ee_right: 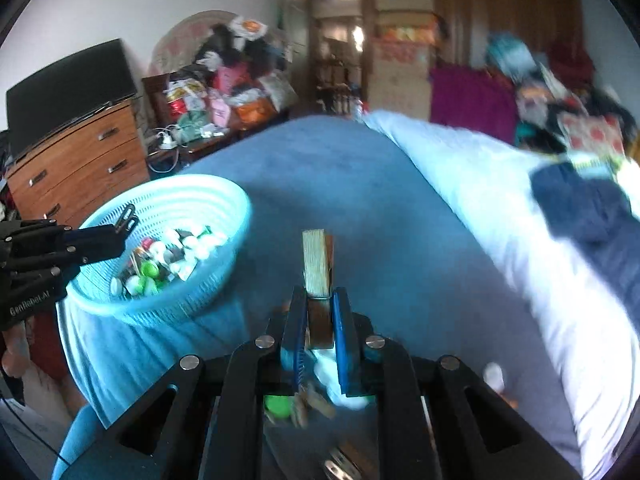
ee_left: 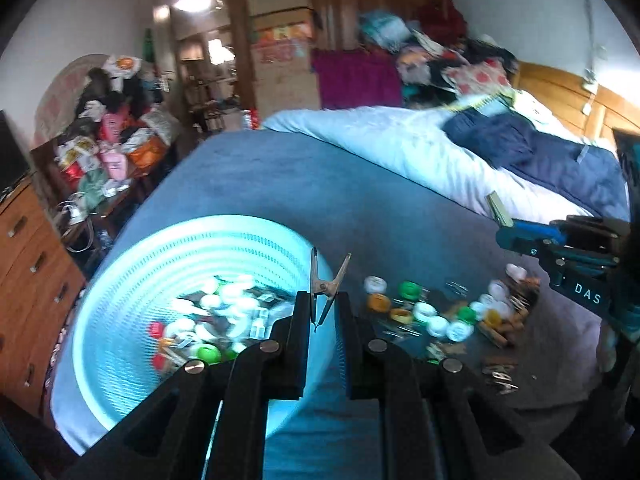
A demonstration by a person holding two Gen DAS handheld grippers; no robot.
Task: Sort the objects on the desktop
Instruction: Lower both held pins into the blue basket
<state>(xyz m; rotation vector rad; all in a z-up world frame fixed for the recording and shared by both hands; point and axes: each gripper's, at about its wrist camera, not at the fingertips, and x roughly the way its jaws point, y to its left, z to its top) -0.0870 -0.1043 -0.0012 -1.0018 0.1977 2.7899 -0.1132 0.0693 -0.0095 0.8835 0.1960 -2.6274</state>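
My left gripper (ee_left: 322,308) is shut on a metal clip (ee_left: 325,286) and holds it over the near rim of a light blue plastic basket (ee_left: 132,280) that holds bottle caps and clips. It also shows in the right wrist view (ee_right: 116,236), above the basket (ee_right: 192,200). My right gripper (ee_right: 320,312) is shut on a wooden clothespin (ee_right: 316,264) that sticks up between the fingers, above the blue bed cover. It shows in the left wrist view (ee_left: 508,232) at the right, with the clothespin (ee_left: 498,208). A pile of caps, clothespins and metal clips (ee_left: 452,312) lies on the cover.
A white duvet (ee_left: 400,148) and dark blue clothing (ee_left: 540,152) lie on the bed behind the pile. A wooden dresser (ee_right: 76,160) with a dark screen stands at the left. A cluttered table (ee_right: 224,92) stands behind it.
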